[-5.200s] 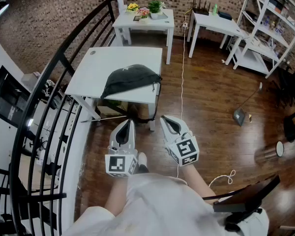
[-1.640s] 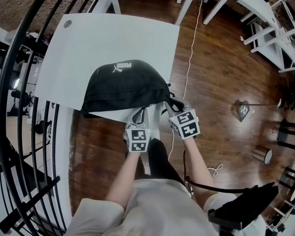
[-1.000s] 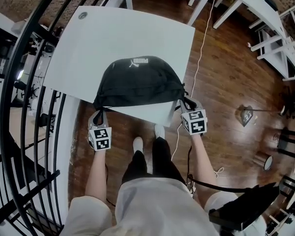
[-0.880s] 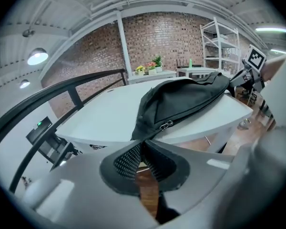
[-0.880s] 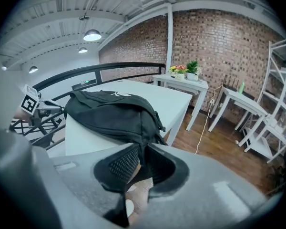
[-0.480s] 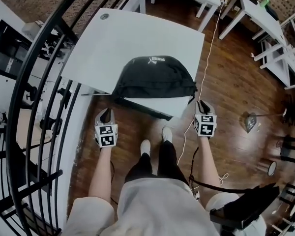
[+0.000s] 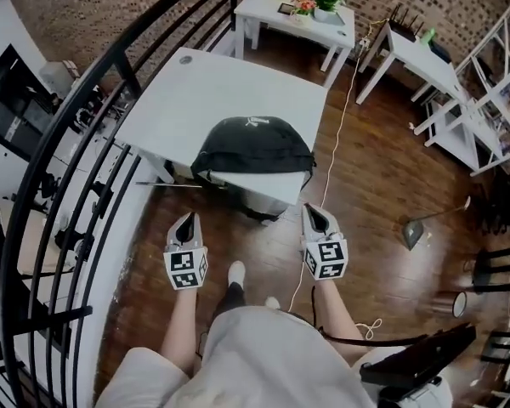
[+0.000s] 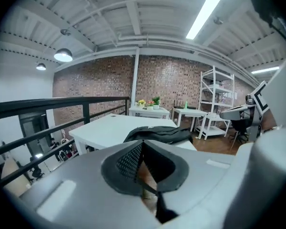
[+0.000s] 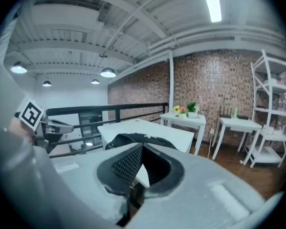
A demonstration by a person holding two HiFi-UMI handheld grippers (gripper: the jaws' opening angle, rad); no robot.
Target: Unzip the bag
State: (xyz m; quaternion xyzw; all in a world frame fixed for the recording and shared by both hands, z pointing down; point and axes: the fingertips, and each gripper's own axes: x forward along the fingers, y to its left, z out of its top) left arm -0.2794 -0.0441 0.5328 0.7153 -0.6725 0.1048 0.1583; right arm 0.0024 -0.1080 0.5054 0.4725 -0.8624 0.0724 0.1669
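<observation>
A black bag (image 7: pixel 253 147) lies near the front edge of a white table (image 7: pixel 204 92), its zip line running along the top. Both grippers hang over the wooden floor, well short of the table and apart from the bag. My left gripper (image 7: pixel 185 219) is shut with nothing in it, and my right gripper (image 7: pixel 311 212) is shut and empty too. In the left gripper view the bag (image 8: pixel 157 134) shows beyond the closed left gripper (image 8: pixel 142 146). In the right gripper view the bag (image 9: pixel 133 140) lies on the table past the closed right gripper (image 9: pixel 141 148).
A black curved railing (image 7: pixel 110 83) runs along the left. Behind the table stand a small white table with plants (image 7: pixel 297 11), another white table (image 7: pixel 408 53) and white shelves (image 7: pixel 493 100). A white cable (image 7: pixel 331 168) trails over the floor. A dark chair (image 7: pixel 416 364) is at lower right.
A second ago the grippers were at the bag's two ends by the table's front edge. Both have drawn back over the floor, and the view has pulled away from the table.
</observation>
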